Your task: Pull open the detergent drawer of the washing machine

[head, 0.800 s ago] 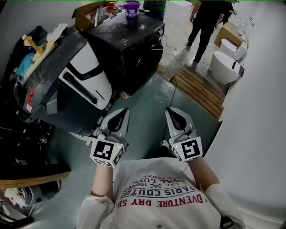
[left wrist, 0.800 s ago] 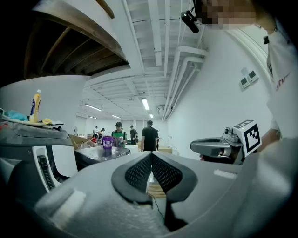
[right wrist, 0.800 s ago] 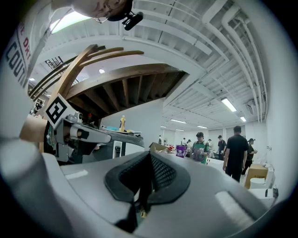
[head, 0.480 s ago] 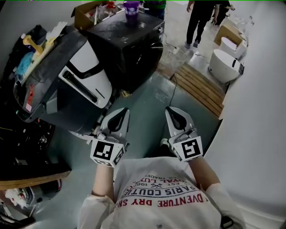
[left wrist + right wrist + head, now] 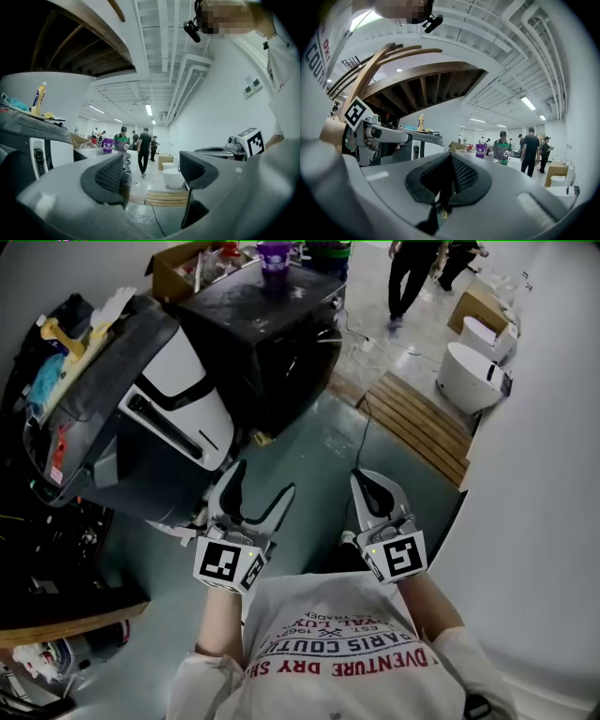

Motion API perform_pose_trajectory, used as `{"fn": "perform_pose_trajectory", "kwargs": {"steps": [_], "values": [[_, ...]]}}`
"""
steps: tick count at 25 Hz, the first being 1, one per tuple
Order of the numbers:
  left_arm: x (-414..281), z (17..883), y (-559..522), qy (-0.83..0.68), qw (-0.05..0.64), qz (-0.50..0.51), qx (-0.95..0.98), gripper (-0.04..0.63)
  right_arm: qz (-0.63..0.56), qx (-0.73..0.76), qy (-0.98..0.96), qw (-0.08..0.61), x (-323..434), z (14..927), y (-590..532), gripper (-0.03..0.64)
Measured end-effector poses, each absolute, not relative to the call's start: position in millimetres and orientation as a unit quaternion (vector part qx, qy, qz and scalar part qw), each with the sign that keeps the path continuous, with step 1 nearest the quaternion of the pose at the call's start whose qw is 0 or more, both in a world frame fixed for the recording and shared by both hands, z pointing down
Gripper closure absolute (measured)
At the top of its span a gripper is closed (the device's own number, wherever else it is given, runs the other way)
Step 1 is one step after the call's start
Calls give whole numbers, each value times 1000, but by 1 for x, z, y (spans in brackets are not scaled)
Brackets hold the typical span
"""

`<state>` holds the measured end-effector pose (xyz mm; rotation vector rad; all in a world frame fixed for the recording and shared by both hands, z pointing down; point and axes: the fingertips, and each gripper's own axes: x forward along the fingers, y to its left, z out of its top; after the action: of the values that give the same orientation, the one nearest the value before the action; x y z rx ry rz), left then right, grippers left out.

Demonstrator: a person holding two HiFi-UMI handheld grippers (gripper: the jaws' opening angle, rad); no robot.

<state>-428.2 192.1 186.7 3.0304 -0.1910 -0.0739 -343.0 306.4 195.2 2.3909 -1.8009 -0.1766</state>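
Observation:
The washing machine point(image 5: 141, 442), white-fronted with a dark top, stands at the left in the head view, with clutter on its lid. A dark handle strip point(image 5: 171, 430) crosses its white panel; I cannot make out which part is the detergent drawer. My left gripper point(image 5: 262, 482) hovers level just right of the machine's lower corner, apart from it, jaws wide open and empty. The left gripper view shows the open left gripper point(image 5: 152, 176) with the machine point(image 5: 33, 154) at its left. My right gripper point(image 5: 363, 476) is shut on nothing beside it, and the right gripper point(image 5: 449, 176) shows its pads together.
A black appliance point(image 5: 272, 334) with a purple cup point(image 5: 276, 257) on top stands behind the washing machine. A wooden pallet point(image 5: 417, 423), a floor cable point(image 5: 364, 423) and white fixtures point(image 5: 469, 371) lie to the right. People point(image 5: 412, 277) walk at the back. A white wall point(image 5: 544, 521) is close on the right.
My left gripper's jaws have gone from shut to wide open. The right gripper has stayed put. The people at the back have walked farther away.

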Motion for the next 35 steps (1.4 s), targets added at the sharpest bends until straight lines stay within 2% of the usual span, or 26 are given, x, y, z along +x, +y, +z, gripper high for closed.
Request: {"fn": "perform_pose_trajectory", "kwargs": {"steps": [10,26,35], "values": [[-377,213,151,-112,56,-14,992,219,-57,774,-626,77,-265,213,268,615],[-139,216,86,-245,115,-23,962,219,-23,693,-715,85,2,226,185,615],[-83,264,50,-278,181,-16,943,221,9,659,-745,100,61,263,130,615]]}}
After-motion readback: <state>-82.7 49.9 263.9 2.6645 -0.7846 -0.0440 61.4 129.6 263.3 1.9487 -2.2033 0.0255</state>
